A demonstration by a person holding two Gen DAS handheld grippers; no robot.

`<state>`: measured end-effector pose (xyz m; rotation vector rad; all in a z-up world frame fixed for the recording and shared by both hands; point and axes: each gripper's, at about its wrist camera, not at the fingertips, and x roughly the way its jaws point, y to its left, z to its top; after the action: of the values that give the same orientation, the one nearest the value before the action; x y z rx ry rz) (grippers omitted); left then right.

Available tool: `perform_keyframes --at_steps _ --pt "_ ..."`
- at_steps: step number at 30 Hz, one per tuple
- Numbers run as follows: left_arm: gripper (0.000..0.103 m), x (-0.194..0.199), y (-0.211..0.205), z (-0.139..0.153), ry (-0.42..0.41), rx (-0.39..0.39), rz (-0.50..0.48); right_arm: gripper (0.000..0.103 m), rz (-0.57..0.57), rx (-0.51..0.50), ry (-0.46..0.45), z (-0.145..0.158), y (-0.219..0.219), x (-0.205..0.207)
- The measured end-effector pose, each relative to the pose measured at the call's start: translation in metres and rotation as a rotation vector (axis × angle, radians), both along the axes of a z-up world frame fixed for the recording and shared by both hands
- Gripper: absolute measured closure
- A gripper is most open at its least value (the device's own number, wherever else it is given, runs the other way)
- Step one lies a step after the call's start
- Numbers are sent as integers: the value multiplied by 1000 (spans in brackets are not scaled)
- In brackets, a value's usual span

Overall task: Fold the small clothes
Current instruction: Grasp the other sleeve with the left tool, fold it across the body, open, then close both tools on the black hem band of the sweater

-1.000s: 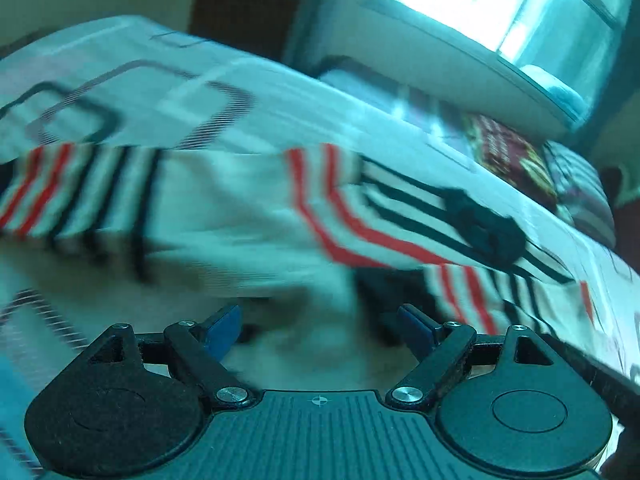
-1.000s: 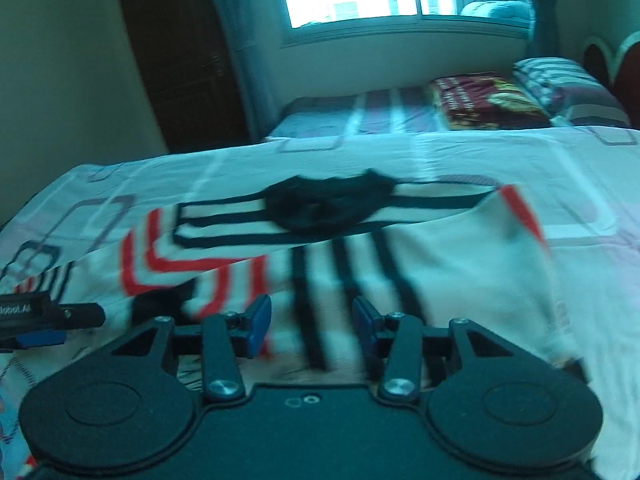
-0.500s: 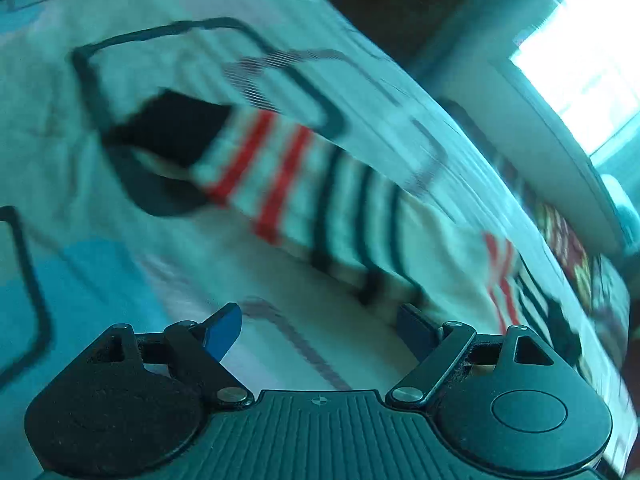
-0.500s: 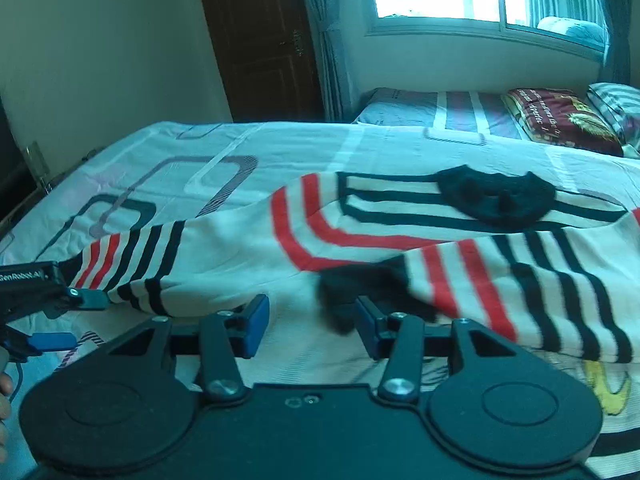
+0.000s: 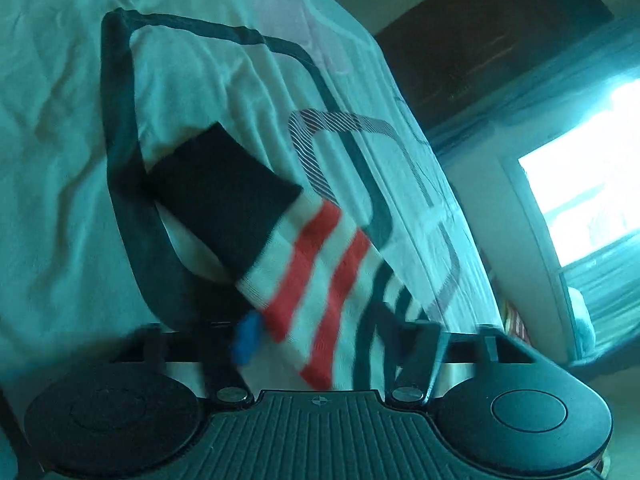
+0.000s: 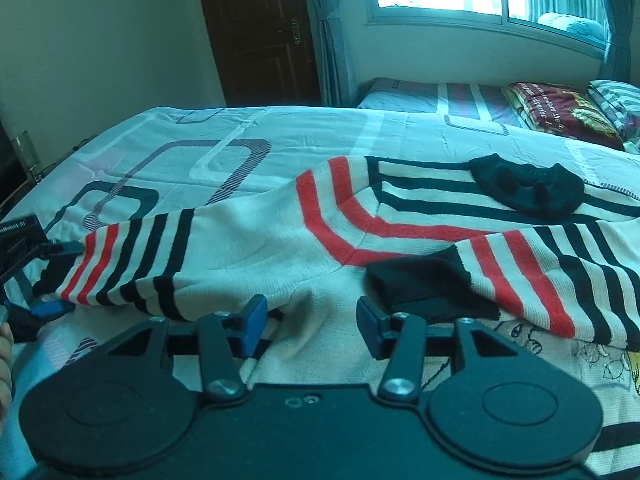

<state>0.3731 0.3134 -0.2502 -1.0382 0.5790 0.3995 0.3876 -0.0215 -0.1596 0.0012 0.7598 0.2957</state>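
Note:
A small cream sweater with red and black stripes lies spread on the bed, black collar at the far right. Its right sleeve is folded across the body, black cuff just ahead of my right gripper, which is open and empty over the hem. The left sleeve stretches out to the left. In the left wrist view that sleeve with its black cuff lies between the fingers of my left gripper, which is open around it. The left gripper also shows in the right wrist view, one finger on each side of the sleeve end.
The bed sheet is white with rounded dark rectangles. A second bed with a dark red folded blanket and pillows stands behind under the window. A brown door is at the back left.
My left gripper has moved left along the sleeve to its cuff end, and the sleeve now lies between its fingers. My right gripper has drawn back slightly; the folded right sleeve lies still.

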Motion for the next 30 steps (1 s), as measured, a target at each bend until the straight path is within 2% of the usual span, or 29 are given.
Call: perform_keyframes --at_steps 1,2,4,6,9,13,15,16,17,19,21,25,27,29,30 --pt "77 1 3 -3 6 -13 8 54 -7 0 -3 0 -1 1" --pt "83 1 7 -6 9 -29 16 53 -13 -2 -6 0 -1 2" --pt "83 -1 11 -9 -3 -56 27 53 -25 -2 -8 1 -2 4" --pt "87 0 9 -4 -10 -35 18 53 -33 -10 -13 1 -2 6" --pt "90 8 1 16 -43 38 -16 53 -44 -25 -23 1 -3 9" --pt "90 27 -24 58 -153 135 -134 53 -90 -53 -38 -3 -12 14" --pt "90 43 -49 78 -196 191 -220 53 -106 -86 -14 -14 -15 20" --pt "90 53 -63 86 -212 214 -269 52 -90 -114 42 -24 -14 28" --pt "90 62 -79 92 -225 232 -317 51 -79 -121 38 -28 -14 28" --pt "90 79 -117 103 -250 267 -422 56 -81 -90 23 -20 -24 25" --pt "90 93 -160 109 -272 280 -535 54 -130 -19 -15 -5 -47 17" --pt "90 115 -252 103 -274 303 -750 53 -220 5 -50 16 -108 7" --pt "90 118 -284 92 -228 307 -783 50 -259 48 -33 20 -140 2" --pt "90 114 -298 90 -179 313 -778 47 -269 109 -1 22 -166 -2" --pt "90 112 -298 91 -145 345 -763 47 -274 117 0 22 -173 -5"
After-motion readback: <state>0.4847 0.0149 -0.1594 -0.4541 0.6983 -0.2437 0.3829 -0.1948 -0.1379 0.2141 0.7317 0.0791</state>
